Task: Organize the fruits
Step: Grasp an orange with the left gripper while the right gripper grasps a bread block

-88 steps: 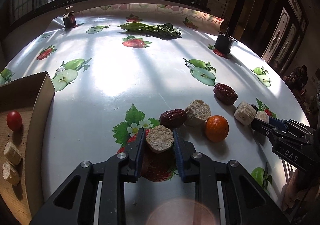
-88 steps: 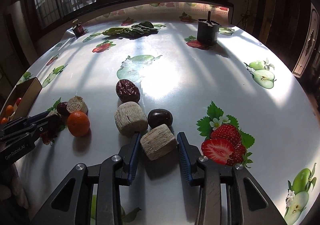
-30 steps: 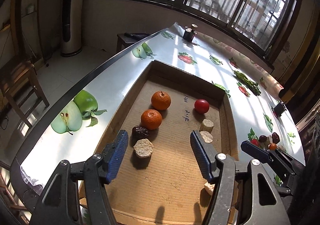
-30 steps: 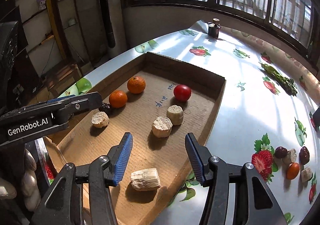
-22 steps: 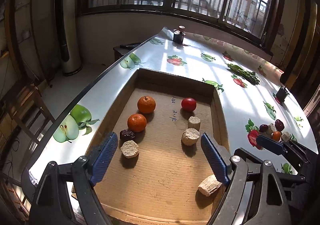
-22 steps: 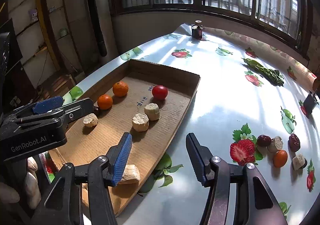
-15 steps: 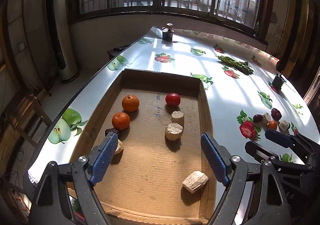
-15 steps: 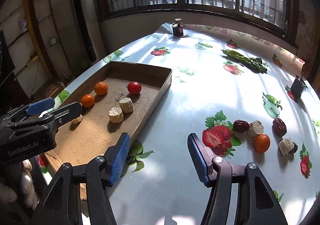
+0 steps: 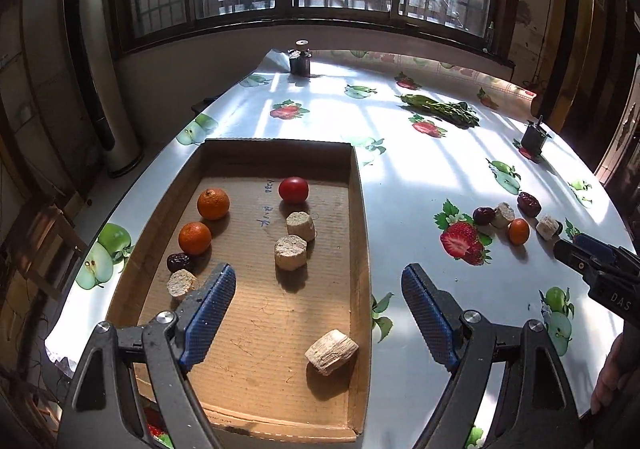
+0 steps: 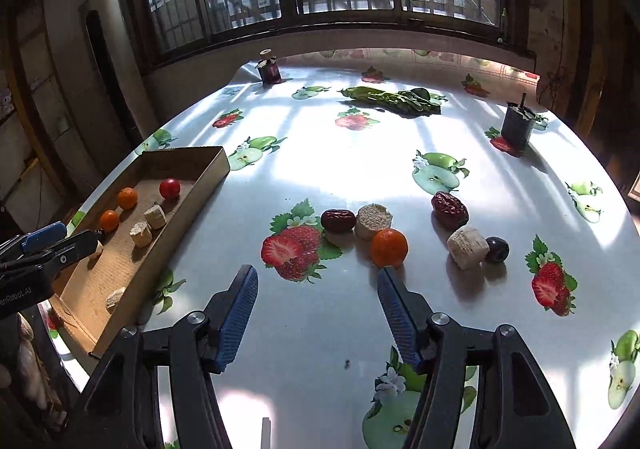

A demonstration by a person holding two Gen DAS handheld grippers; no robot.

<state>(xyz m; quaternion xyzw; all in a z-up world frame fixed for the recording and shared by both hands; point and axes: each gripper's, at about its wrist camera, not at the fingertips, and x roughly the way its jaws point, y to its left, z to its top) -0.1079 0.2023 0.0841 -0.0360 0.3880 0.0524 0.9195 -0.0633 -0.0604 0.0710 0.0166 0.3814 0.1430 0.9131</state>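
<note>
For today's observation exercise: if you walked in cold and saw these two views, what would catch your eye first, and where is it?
The shallow cardboard tray at the table's left edge stands out, holding two oranges, a red tomato and pale cork-like chunks. Next, a loose cluster beside a printed strawberry: an orange, dark dates and more pale chunks, lying just beyond the open right gripper. The open left gripper hangs over the tray's near end, holding nothing.

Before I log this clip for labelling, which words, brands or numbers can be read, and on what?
"DAS": on the right gripper body, left wrist view.
"enRobot.AI": on the left gripper body, first letter cut off by the frame edge.
Blue handwriting on the cardboard tray floor: too scrawled to read.
</note>
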